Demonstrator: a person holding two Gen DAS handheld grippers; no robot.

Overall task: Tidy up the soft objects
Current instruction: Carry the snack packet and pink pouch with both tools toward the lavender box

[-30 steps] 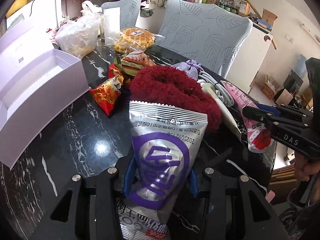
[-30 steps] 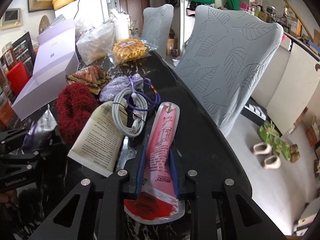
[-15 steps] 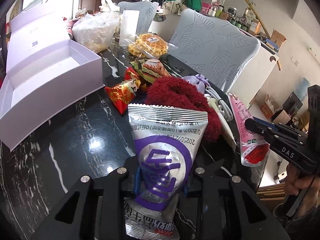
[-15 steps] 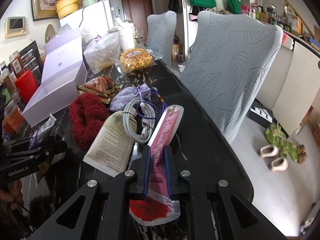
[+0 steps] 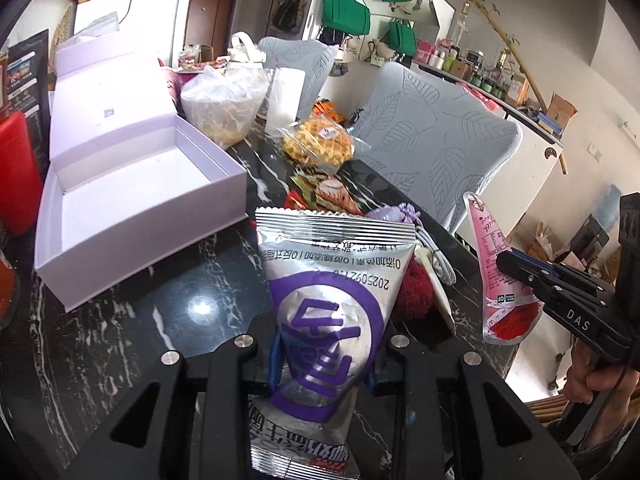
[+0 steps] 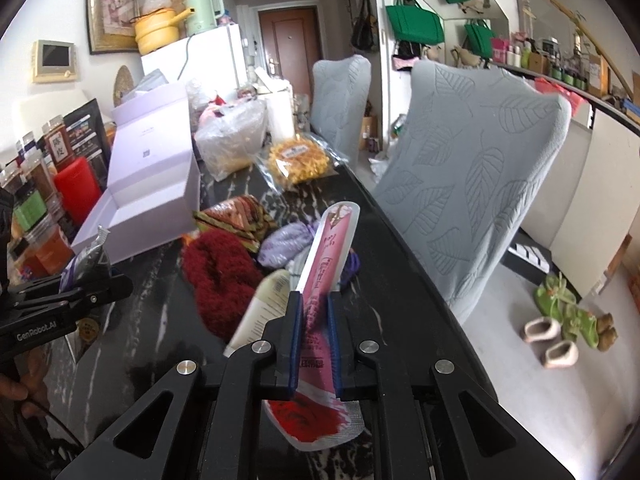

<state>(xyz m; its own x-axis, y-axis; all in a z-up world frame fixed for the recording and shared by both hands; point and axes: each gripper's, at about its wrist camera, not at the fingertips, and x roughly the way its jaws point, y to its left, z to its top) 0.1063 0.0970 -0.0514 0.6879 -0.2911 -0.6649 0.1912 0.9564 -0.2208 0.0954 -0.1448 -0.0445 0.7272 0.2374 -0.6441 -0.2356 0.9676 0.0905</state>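
At about ten o'clock in the left wrist view we have the open lilac box [image 5: 132, 184] sitting on the black marble table [image 5: 132, 320], its tray bare, and we judge it the likely home for what we carry. Our left gripper [image 5: 322, 354] is clamped on the silver-and-purple snack bag [image 5: 332, 304], which stands up from the jaws at six o'clock, off the table. The pinch sits low on a puffy, slick foil bag, so we risk it sliding out or folding over if we swing fast toward the box, and too hard a squeeze could burst it. Past the bag at one o'clock lie the red fuzzy item [image 5: 416, 292], the cream tube [image 5: 438, 292] and a white cable [image 5: 440, 264], close together; a low pass could snag the cable and drag its neighbours. At three o'clock our right gripper [image 5: 505, 262] is closed tight on the pink pouch [image 5: 498, 276], held clear of the table. In the right wrist view that pouch [image 6: 328, 256] stands long and floppy out of the jaws toward twelve o'clock, so it could droop and catch the box wall. With both hands aiming for one box, we could also knock the grippers together or nudge the light box along the table.
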